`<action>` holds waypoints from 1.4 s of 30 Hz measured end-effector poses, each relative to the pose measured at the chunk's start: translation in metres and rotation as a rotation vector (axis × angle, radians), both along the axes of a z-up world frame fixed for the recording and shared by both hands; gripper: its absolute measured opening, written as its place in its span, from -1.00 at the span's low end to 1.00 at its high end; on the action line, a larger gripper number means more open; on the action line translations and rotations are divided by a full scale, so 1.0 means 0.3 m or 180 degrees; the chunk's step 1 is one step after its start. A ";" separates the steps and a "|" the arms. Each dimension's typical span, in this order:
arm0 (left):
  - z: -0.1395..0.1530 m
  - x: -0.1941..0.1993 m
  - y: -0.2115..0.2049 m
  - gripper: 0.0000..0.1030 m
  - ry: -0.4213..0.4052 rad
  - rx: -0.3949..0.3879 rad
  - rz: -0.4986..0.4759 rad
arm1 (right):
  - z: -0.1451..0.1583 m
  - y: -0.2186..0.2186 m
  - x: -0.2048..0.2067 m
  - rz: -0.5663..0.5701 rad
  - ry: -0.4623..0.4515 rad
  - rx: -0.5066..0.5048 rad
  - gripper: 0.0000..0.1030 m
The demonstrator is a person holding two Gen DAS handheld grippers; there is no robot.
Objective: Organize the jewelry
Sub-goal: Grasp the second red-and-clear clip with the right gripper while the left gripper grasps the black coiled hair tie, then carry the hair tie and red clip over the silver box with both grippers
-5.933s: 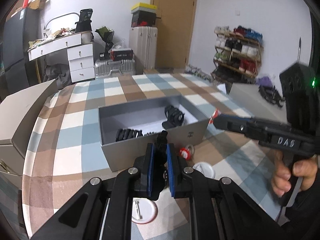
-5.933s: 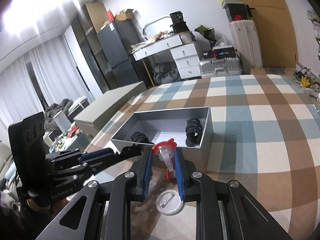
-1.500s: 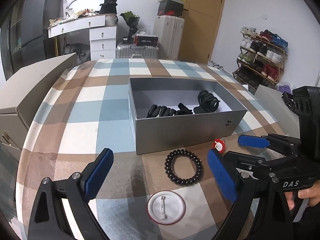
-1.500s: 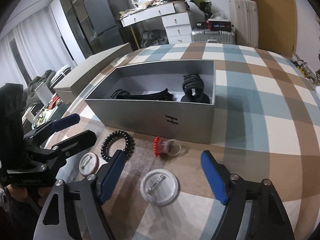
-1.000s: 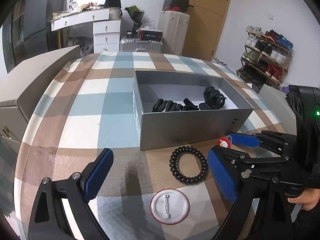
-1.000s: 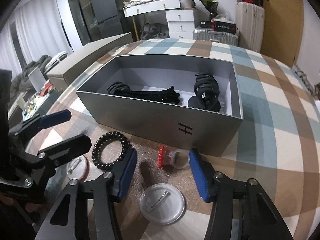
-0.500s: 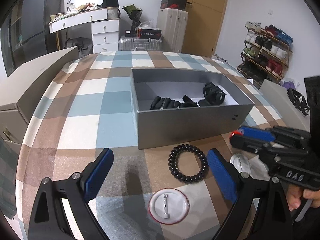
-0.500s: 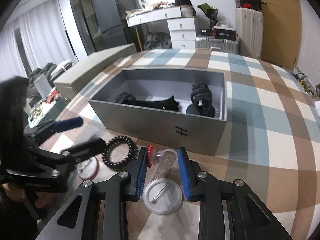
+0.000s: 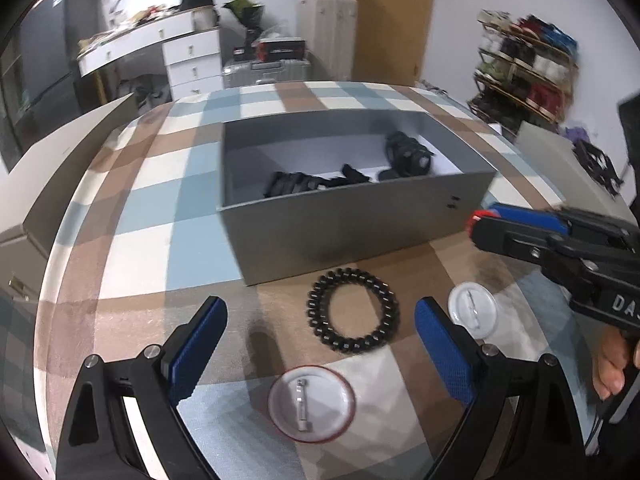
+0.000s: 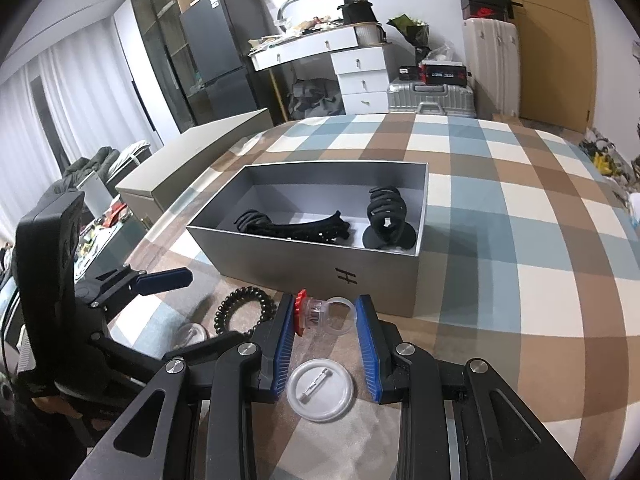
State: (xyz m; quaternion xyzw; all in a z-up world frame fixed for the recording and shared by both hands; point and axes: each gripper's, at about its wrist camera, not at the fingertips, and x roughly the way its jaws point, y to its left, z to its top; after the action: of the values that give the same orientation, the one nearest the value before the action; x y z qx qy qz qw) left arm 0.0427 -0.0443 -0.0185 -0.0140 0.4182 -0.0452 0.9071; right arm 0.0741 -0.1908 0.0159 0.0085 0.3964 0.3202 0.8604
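Observation:
My right gripper (image 10: 326,316) is shut on a clear plastic ring with a red top (image 10: 324,314) and holds it above the table, in front of the grey box (image 10: 304,258). The box holds black hair clips (image 10: 296,226) and a black claw clip (image 10: 386,210). My left gripper (image 9: 320,344) is open and empty, low over the table, with a black coil hair tie (image 9: 353,317) just ahead between its fingers. A white pin badge (image 9: 311,403) lies below it. A second badge (image 9: 472,309) lies to the right. The right gripper also shows in the left wrist view (image 9: 480,220).
A checked cloth covers the table (image 10: 520,240). The grey box lid (image 10: 192,164) lies at the table's left edge. The hair tie (image 10: 244,306) and a badge (image 10: 322,390) lie under and left of my right gripper. Room furniture stands beyond.
My right gripper closed on the clear ring and lifted it off the table toward the box. My left gripper stayed open near the hair tie.

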 end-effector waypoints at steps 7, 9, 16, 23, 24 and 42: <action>-0.009 0.010 0.034 0.77 0.0034 0.0013 0.0238 | 0.009 -0.013 0.000 -0.0013 -0.0008 0.0029 -0.43; -0.009 0.010 0.025 0.69 0.0032 0.0038 0.0204 | 0.009 -0.014 0.001 -0.0015 -0.0011 0.0031 -0.43; -0.031 0.021 -0.003 -0.18 0.0149 0.0152 0.0059 | 0.008 -0.011 0.001 -0.0006 -0.0008 0.0029 -0.43; -0.024 0.014 -0.005 -0.78 0.0125 0.0128 -0.0007 | 0.007 -0.011 -0.002 -0.0012 0.0000 0.0030 -0.43; -0.024 0.012 -0.008 -0.83 0.0119 0.0108 -0.0038 | 0.006 -0.011 -0.002 -0.0015 0.0003 0.0032 -0.43; 0.034 -0.018 -0.013 -0.91 -0.0096 -0.0045 -0.0180 | 0.021 -0.018 -0.005 -0.0035 -0.0052 0.0097 -0.43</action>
State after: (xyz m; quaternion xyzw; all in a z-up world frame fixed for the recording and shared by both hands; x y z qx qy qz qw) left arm 0.0373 -0.0483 -0.0084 -0.0079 0.4043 -0.0739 0.9116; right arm 0.0726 -0.1962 0.0222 0.0211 0.3844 0.3214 0.8651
